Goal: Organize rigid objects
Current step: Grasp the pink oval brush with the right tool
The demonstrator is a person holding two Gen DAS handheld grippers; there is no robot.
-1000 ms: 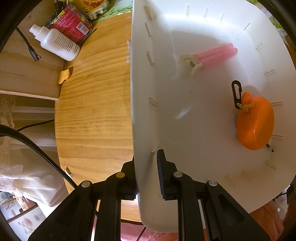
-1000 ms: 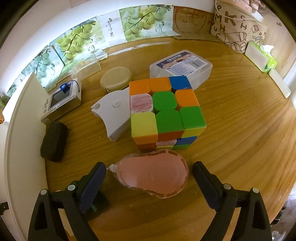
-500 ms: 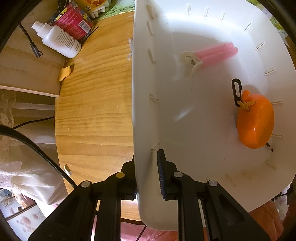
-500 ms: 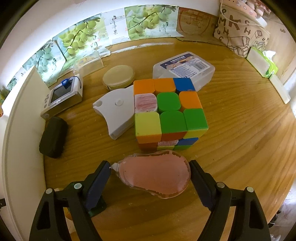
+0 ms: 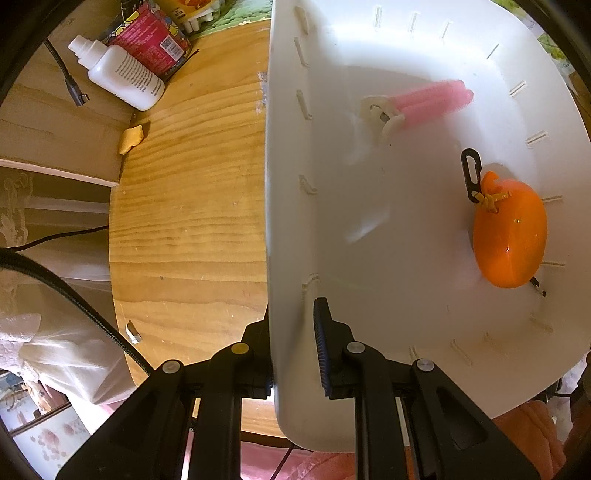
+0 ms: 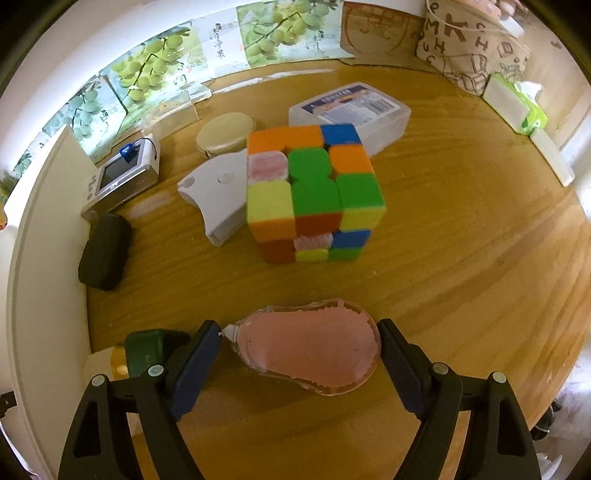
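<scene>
In the left wrist view my left gripper [image 5: 291,314] is shut on the near wall of a white basket [image 5: 288,221], one finger outside and one inside. Inside the basket lie a pink ribbed roller [image 5: 432,98] and an orange egg-shaped case [image 5: 509,236] with a black clip. In the right wrist view my right gripper [image 6: 299,332] has both pads against the ends of a pink correction-tape dispenser [image 6: 310,347], just above the wooden table [image 6: 461,240]. A multicoloured puzzle cube [image 6: 314,188] stands beyond it. The basket's rim [image 6: 14,258] runs down the left edge.
Behind the cube are a white plastic piece [image 6: 218,192], a round lid [image 6: 225,134], a clear box [image 6: 351,110], a small screen device [image 6: 122,177] and a black pouch [image 6: 105,256]. A white bottle [image 5: 122,79] and a red packet [image 5: 151,35] lie left of the basket.
The right jaws have narrowed from wide of the pink dispenser to touching both its ends, and the cube now sits higher in that view. The left gripper and basket have stayed put.
</scene>
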